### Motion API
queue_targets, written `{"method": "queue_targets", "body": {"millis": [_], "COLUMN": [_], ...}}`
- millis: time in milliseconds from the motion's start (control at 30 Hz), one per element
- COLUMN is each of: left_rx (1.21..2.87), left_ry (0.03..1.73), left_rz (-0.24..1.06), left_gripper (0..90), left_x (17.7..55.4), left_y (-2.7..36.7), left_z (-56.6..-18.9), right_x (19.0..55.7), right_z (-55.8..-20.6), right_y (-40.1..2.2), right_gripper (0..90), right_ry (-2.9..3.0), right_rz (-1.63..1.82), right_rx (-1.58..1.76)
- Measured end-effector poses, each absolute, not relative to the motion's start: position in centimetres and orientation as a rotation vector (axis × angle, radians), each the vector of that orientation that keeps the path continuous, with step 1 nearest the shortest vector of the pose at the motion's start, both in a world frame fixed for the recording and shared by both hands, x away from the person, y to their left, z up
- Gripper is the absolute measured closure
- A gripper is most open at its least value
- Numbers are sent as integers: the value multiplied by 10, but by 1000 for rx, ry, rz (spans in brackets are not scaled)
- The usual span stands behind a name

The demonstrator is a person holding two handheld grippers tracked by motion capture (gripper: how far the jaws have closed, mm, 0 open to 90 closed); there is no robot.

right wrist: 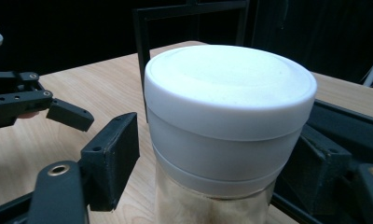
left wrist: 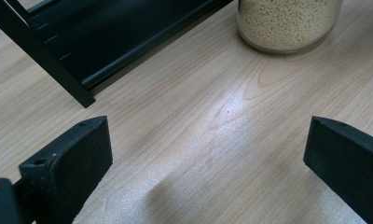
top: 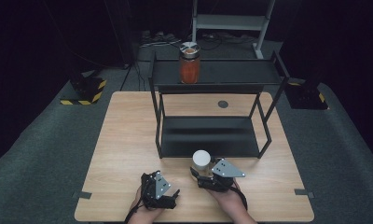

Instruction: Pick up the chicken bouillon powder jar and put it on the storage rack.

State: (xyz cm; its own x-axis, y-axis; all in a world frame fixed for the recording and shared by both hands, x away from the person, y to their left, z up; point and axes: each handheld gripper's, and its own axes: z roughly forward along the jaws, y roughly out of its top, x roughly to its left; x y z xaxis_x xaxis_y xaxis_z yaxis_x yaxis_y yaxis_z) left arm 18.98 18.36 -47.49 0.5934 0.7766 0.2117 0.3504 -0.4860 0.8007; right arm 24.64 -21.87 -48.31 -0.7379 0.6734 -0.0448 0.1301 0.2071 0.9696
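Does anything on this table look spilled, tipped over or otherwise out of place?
Nothing stands out. The clear glass jar with the white lid stands upright on the light wooden table, between the right tool's jaws. The orange-filled jar stands upright on the black metal shelf rack's top tier. No spill is visible.

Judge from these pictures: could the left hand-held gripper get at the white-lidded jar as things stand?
Probably yes. The left hand-held gripper is open on bare table beside the white-lidded jar, but the right hand-held gripper already brackets the jar.
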Motion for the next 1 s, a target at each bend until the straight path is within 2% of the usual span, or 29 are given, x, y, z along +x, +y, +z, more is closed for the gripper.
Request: {"method": "queue_targets", "body": {"millis": [233, 1000], "left_rx": [2091, 2080], "left_ry": [884, 887], "left_rz": [738, 721], "left_gripper": [12, 12], "left_x": [190, 191], "left_y": [183, 186], "left_z": [-475, -475], "right_x": [249, 247], "right_z": [-490, -489], "right_y": [-225, -223], "right_gripper": [331, 338], "right_ry": [1997, 1994], "right_rz": [1603, 1591], "right_rx": [764, 750]}}
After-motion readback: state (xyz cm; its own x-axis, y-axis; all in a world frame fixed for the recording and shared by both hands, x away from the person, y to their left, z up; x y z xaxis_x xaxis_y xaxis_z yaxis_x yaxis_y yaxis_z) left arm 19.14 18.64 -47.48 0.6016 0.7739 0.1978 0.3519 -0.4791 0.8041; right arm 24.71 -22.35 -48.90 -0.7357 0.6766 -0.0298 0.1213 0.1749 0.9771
